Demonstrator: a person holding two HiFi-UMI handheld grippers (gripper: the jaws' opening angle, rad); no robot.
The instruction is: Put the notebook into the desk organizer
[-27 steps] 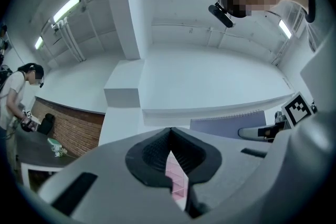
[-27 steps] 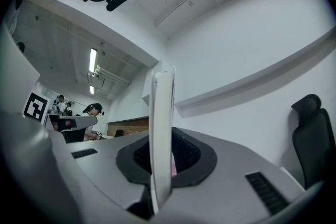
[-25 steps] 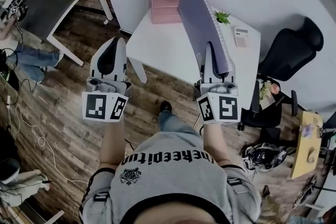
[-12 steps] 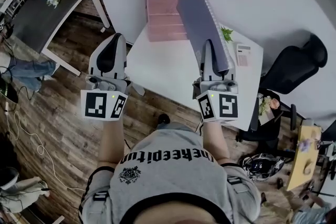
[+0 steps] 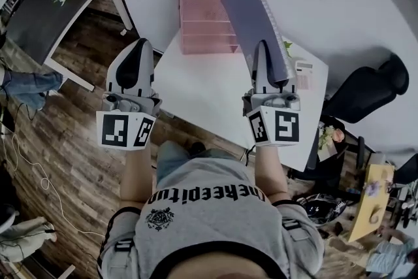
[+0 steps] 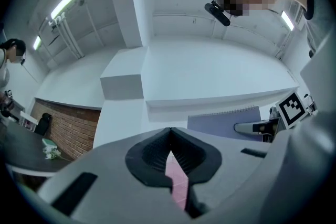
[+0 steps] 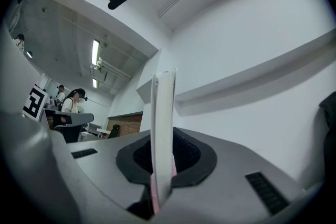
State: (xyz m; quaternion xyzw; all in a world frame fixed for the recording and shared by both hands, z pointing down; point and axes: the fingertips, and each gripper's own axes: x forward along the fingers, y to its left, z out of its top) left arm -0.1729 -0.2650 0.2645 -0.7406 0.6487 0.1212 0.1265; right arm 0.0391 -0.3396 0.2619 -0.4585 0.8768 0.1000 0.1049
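A purple spiral notebook [image 5: 250,10] stands on edge, and my right gripper [image 5: 261,47] is shut on its near edge. In the right gripper view the notebook [image 7: 163,107] shows edge-on between the pads of that gripper [image 7: 163,139]. The pink see-through desk organizer [image 5: 204,16] sits at the far edge of the white table [image 5: 202,91]. The notebook's top overlaps the organizer's right side. My left gripper [image 5: 142,44] hovers over the table's left edge, shut with nothing in it. In the left gripper view its tips [image 6: 169,134] meet, and the notebook [image 6: 223,122] shows to the right.
A calculator [image 5: 302,73] and a small plant [image 5: 288,48] lie on the table right of the notebook. A black office chair [image 5: 366,89] stands at the right and a dark desk [image 5: 55,6] at the upper left. A white wall rises behind the table.
Both grippers have moved forward over the table toward the organizer. The notebook has travelled with the right gripper and now reaches over the organizer's right side.
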